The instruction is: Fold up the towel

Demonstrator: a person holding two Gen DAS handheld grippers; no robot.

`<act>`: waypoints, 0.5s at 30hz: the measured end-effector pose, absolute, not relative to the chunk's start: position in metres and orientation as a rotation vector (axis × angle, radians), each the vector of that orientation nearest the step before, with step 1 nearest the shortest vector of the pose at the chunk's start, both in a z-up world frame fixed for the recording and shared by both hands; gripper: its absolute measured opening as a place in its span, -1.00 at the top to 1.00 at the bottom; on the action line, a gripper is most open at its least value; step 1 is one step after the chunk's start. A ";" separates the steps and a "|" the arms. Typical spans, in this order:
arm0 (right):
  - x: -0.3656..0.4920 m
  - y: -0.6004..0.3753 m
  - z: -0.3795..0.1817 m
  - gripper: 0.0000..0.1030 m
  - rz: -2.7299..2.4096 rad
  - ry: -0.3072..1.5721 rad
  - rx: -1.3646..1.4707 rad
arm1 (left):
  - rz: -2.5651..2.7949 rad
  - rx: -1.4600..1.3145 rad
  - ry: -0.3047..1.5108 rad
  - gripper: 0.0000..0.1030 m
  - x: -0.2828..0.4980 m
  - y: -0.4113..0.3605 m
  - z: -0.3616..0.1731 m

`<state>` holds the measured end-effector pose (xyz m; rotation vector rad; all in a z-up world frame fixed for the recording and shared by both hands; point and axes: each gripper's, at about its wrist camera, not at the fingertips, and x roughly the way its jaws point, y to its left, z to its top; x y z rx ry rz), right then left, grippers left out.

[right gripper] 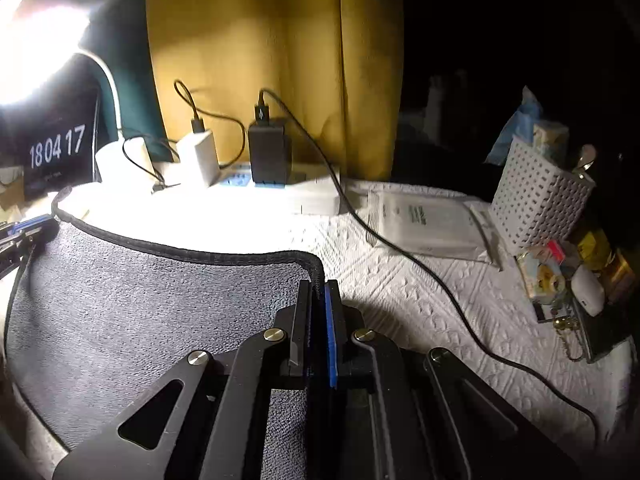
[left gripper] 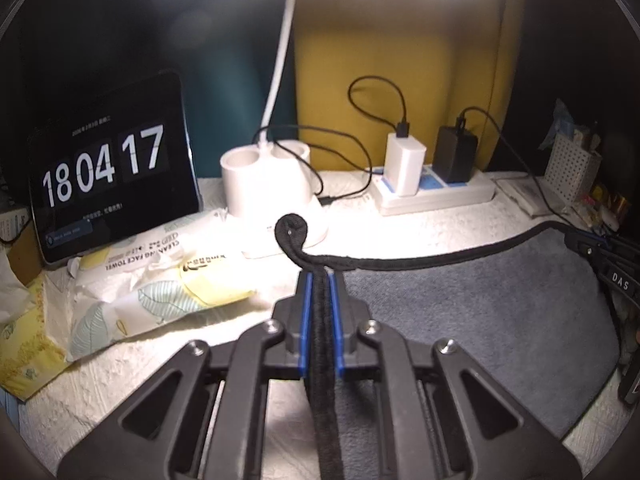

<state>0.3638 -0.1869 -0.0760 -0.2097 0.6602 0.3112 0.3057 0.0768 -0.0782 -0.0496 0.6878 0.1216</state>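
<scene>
While clamped between the blue pads (left gripper: 306, 320) of the left gripper (left gripper: 319, 280), ran straight up the middle of that view as a thick black hem, then curled into a loop at twelve o'clock just past the fingertips: so lay one corner of the grey towel (left gripper: 460, 312). Stretched from there toward three o'clock as a raised black edge, ending at the right gripper (left gripper: 592, 248), only partly in frame and too cut off there to judge. Seen from its own camera, pinched the opposite corner of the towel (right gripper: 160, 304), jaws pressed together on the hem at the right gripper (right gripper: 318, 292). Spread out toward nine o'clock, grey cloth sagging between both grips, lower part hidden under the black linkages. Farther out, at eleven o'clock in the left view, showed a clock screen (left gripper: 108, 184) reading 18 04 17; at ten o'clock, a face-towel pack (left gripper: 160, 276). Beyond, at one o'clock, sat a power strip (left gripper: 436, 192) with two chargers. Washed out by lamp (right gripper: 36, 48) glare, much of the white tablecloth (right gripper: 420, 288).
</scene>
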 end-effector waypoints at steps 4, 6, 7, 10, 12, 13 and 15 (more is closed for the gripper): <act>0.371 -0.185 -0.084 0.87 0.300 0.679 -0.224 | 0.129 -0.044 0.727 0.82 0.313 0.078 -0.087; 0.373 -0.184 -0.089 0.87 0.296 0.696 -0.232 | 0.123 -0.047 0.743 0.82 0.316 0.079 -0.091; 0.374 -0.183 -0.090 0.87 0.293 0.702 -0.235 | 0.121 -0.052 0.748 0.82 0.317 0.079 -0.093; 0.377 -0.184 -0.091 0.87 0.284 0.715 -0.229 | 0.120 -0.054 0.769 0.82 0.320 0.080 -0.098; 0.381 -0.184 -0.094 0.87 0.279 0.737 -0.230 | 0.121 -0.058 0.785 0.82 0.322 0.080 -0.102; 0.382 -0.183 -0.095 0.87 0.276 0.743 -0.233 | 0.123 -0.062 0.792 0.82 0.323 0.081 -0.104; 0.383 -0.182 -0.096 0.87 0.273 0.747 -0.240 | 0.124 -0.072 0.803 0.81 0.324 0.083 -0.107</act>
